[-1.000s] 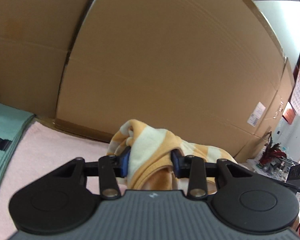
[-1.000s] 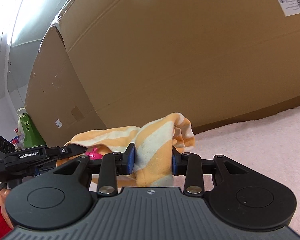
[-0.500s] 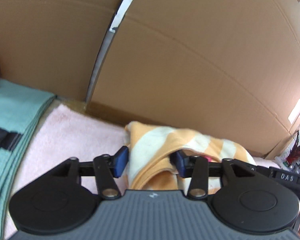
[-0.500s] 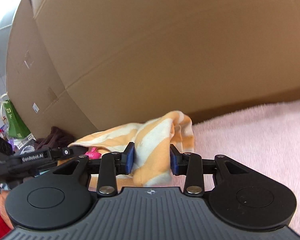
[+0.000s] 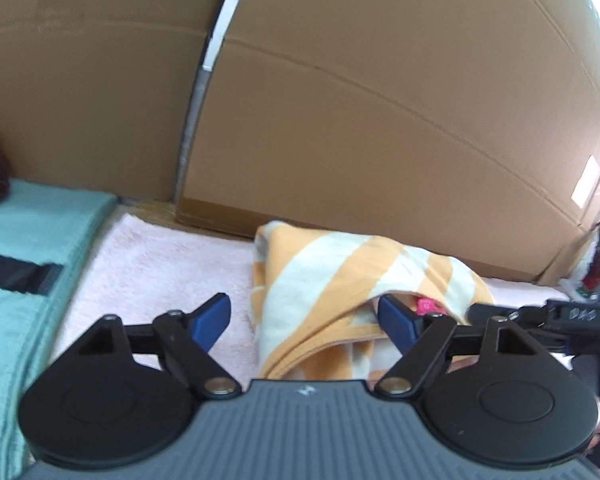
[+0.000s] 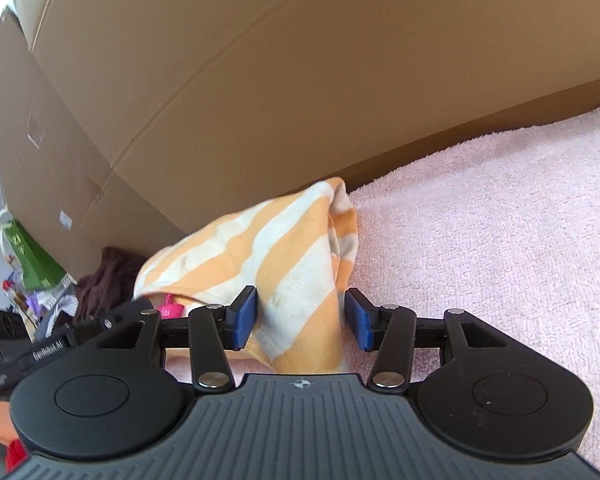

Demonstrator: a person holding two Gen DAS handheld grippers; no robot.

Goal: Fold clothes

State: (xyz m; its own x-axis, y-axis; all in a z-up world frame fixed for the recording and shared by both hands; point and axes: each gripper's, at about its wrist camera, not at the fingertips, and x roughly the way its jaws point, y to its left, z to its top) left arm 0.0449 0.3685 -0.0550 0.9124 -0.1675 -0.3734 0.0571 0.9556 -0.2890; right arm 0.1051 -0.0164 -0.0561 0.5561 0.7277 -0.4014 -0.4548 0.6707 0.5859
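Orange-and-cream striped garment (image 5: 340, 280) lies bunched on the pink fleece surface (image 5: 160, 256), close against the foot of the big cardboard boxes (image 5: 380, 100).

Left wrist view: left gripper (image 5: 304, 318) has its jaws spread wide. The blue pad (image 5: 212, 320) at 9 o'clock sits clear of the cloth over bare fleece; the other blue pad at 3 o'clock lies tucked under a fold of the garment. Cloth sits between the two but is not pinched. A pink tag (image 5: 426, 305) peeks from under the fold at 3 o'clock. Teal fabric with a black strap (image 5: 24, 240) lies along the 9 o'clock edge of the fleece. The other gripper's black body enters at 3 o'clock.

Right wrist view: right gripper (image 6: 302, 318) has jaws parted. The garment (image 6: 284, 256) runs up between them; the left pad touches or nearly touches the cloth, the right pad (image 6: 358, 320) stands just off it. A dark brown cloth heap (image 6: 108, 280) and green bag (image 6: 28, 256) sit toward 9 o'clock, beyond the garment. Fleece (image 6: 500, 240) fills the 3 o'clock side.
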